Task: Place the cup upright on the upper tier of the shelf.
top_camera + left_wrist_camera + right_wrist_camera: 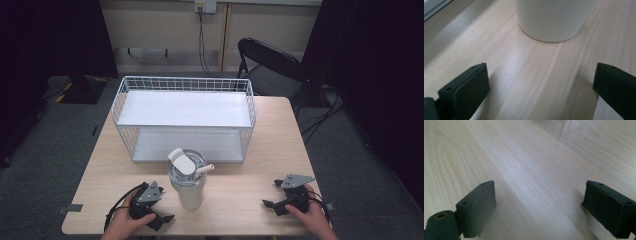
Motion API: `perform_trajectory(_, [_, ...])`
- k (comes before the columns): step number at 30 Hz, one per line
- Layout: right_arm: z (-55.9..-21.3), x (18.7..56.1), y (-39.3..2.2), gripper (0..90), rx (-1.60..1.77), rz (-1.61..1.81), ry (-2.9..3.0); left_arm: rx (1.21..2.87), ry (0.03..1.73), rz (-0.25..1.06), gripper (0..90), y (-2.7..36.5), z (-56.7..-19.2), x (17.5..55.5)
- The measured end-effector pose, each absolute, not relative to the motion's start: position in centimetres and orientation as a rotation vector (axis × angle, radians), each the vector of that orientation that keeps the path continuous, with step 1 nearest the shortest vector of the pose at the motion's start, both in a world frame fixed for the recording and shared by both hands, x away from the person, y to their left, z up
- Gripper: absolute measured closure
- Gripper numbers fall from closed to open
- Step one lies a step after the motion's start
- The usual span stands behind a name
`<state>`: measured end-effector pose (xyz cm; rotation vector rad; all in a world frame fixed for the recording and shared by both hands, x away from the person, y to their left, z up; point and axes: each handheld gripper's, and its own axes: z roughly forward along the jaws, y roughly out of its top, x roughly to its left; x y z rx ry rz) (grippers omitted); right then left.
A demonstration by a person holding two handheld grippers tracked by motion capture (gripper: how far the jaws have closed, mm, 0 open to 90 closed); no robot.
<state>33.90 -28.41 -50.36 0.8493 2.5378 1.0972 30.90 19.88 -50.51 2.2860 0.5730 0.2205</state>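
Both hands are resting low on the tabletop [240, 200] flanking the white lidded tumbler [188, 186], the left tool [156, 218] and right tool [272, 205] each gaping wide and holding nothing, seemingly readying to start. In the left gripper view the tumbler's upper body is being cut off, and behind it the wire shelf rack [185, 117] is standing bare.

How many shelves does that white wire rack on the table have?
2. The upper shelf spans the top of the wire rack; the lower shelf sits beneath it at table level, behind the tumbler. Nothing seems hidden.

table [260, 150] | wire rack [185, 117] | tumbler [187, 190] (lidded) | folding chair [272, 65]
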Motion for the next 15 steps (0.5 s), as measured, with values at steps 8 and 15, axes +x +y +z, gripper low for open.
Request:
perform_trajectory(8, [-50.4, 33.9, -28.4, 10.2, 0.85, 1.097, 2.538, 2.283, 0.583, 0.222, 0.0, 19.8, -50.5, 30.8])
perform_trajectory(15, [-50.4, 33.9, -28.4, 10.2, 0.85, 1.098, 2.539, 2.286, 0.54, 0.203, 22.0, 18.9, -49.9, 30.5])
